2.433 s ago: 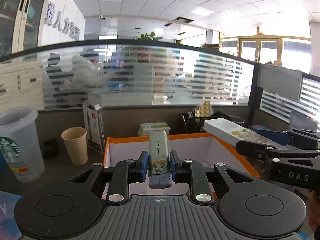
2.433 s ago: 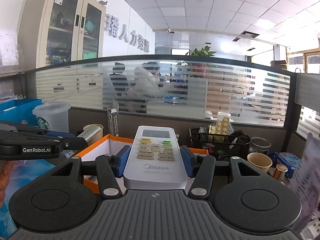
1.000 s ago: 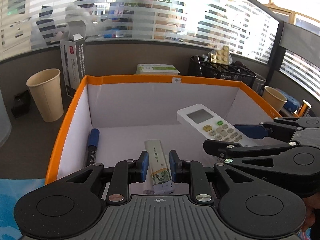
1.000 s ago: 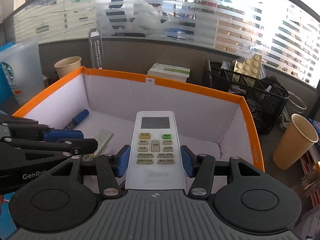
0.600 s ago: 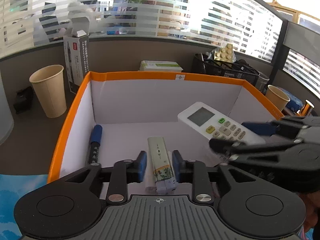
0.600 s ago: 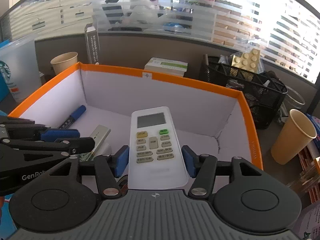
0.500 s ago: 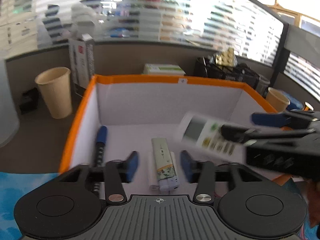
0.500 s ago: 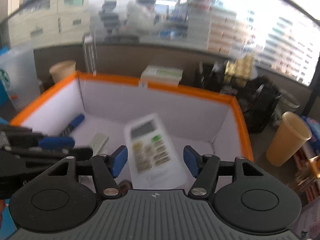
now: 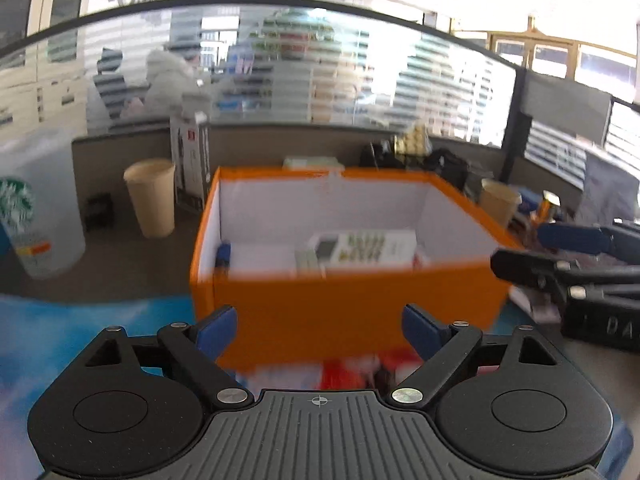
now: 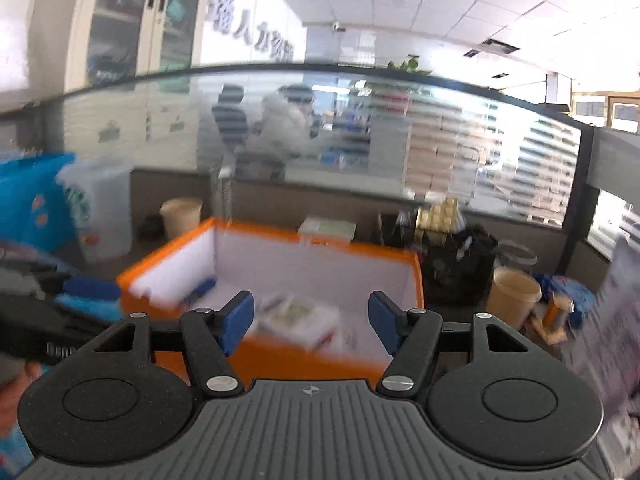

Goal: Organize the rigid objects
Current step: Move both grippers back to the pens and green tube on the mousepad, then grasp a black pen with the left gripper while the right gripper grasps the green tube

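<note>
Both frames are pretty smeared with motion blur, so details are rough. The left gripper (image 9: 319,329) has its blue-padded fingers (image 9: 216,330) spread wide with nothing between them, and it sits just outside the near wall of the orange box (image 9: 344,304). The right gripper (image 10: 311,321) is the same deal, jaws wide apart and holding nothing, hanging over the near edge of that box (image 10: 280,360).

Inside the box, from the left view, the white remote (image 9: 362,249) lies flat on the white floor at about 12 o'clock from the gripper, with a small pale stick-shaped thing (image 9: 306,258) touching or just beside its left end, can't tell which. A blue marker (image 9: 223,255) is tucked against the left wall at roughly 11 o'clock. In the right view the remote (image 10: 298,317) is a blurry white slab right between the finger pads, and the marker (image 10: 200,289) is off at 10 o'clock.

Around the box: a paper cup (image 9: 150,198) at 10 o'clock, a clear plastic Starbucks cup (image 9: 28,216) further left, a tall carton (image 9: 191,168) behind the paper cup, and another paper cup (image 9: 498,202) at 2 o'clock. The right gripper also pokes into the left view at 3 o'clock (image 9: 560,256).
</note>
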